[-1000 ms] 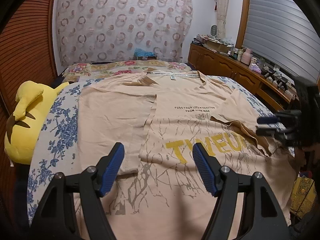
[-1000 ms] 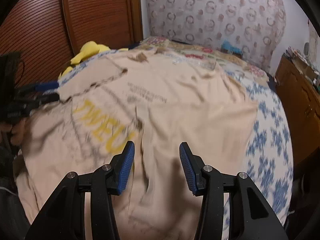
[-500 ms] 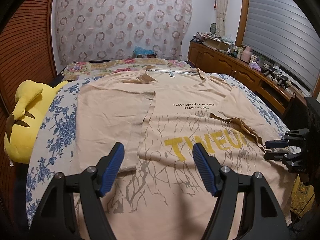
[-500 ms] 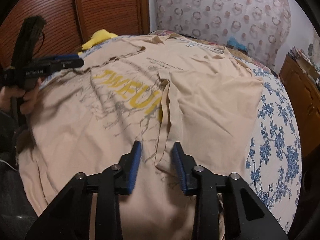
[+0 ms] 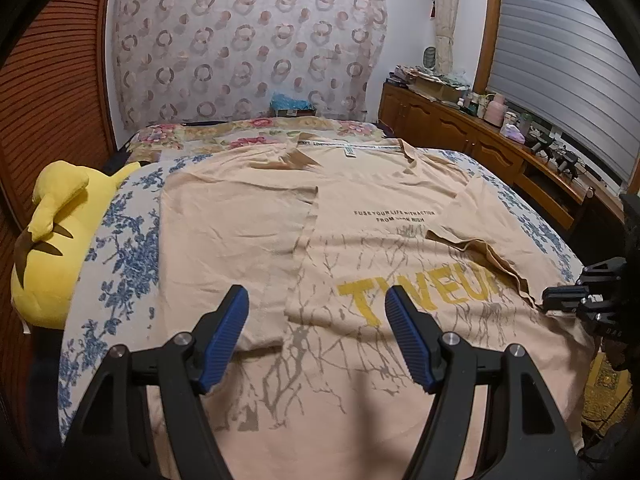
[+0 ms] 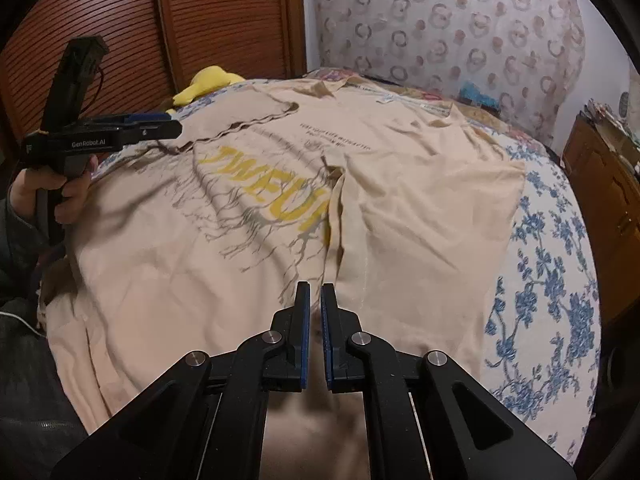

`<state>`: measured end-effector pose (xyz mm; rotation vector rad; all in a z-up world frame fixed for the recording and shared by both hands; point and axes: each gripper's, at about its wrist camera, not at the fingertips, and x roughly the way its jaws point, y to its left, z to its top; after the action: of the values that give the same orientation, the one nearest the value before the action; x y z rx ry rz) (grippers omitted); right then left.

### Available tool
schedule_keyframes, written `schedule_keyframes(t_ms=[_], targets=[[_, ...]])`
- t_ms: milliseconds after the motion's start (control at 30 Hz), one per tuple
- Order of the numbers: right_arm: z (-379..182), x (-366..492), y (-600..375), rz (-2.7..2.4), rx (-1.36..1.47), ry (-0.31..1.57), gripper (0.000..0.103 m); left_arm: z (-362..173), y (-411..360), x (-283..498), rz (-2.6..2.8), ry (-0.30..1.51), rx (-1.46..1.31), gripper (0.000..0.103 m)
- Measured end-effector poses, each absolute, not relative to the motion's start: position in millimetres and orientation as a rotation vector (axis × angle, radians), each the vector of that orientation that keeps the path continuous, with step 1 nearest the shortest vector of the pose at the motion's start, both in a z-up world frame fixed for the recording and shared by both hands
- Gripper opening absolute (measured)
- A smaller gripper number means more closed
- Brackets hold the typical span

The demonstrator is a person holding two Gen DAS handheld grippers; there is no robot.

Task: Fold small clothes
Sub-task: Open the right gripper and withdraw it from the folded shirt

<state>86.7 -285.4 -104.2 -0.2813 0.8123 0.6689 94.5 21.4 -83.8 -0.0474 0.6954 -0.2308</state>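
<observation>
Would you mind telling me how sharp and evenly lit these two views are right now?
Left wrist view: sharp, strong fisheye bending, black corners, a soft shadow on the T-shirt near its lower edge. Right wrist view: also sharp, dimmer at left, shadow streaks across the yellow lettering.

The right gripper (image 6: 315,300) has its jaws pinched together on the folded edge of the beige T-shirt (image 6: 420,216) near the bed's (image 6: 560,280) front edge. The left gripper (image 6: 160,130) hovers by the shirt's left edge, held by a hand (image 6: 60,192). A yellow plush toy (image 6: 208,82) lies at the bed's far left corner.
</observation>
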Motion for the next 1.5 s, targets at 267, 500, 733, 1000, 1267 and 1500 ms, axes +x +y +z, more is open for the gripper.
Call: schedule_keyframes(t_ms=[267, 500, 733, 1000, 1267, 1500], targets=[[-81.7, 118.7, -309.3, 0.569, -0.248, 0.738, 0.012, -79.5, 49.0, 116.0, -0.175, 0.705, -0.039, 0.071], [-78.7, 165.5, -333.9, 0.448, -0.216, 0.728, 0.062, -76.4, 71.4, 139.7, -0.119, 0.715, -0.028, 0.071], [-98.5, 222.3, -347.3, 0.371, -0.216, 0.808, 0.062, -72.4, 87.1, 171.6, -0.098, 0.733, -0.009, 0.071], [-108.4, 273.0, -360.5, 0.357, -0.173, 0.850, 0.062, -81.5, 107.6, 220.8, -0.091, 0.791, -0.037, 0.071], [-114.2, 302.2, -357.6, 0.363, -0.167, 0.877, 0.062, -94.5, 121.5, 263.7, -0.071, 0.836, -0.036, 0.071], [-115.0, 301.8, -353.0, 0.363, -0.179, 0.879, 0.063, -103.6, 138.7, 290.1, -0.070, 0.858, -0.071, 0.071]])
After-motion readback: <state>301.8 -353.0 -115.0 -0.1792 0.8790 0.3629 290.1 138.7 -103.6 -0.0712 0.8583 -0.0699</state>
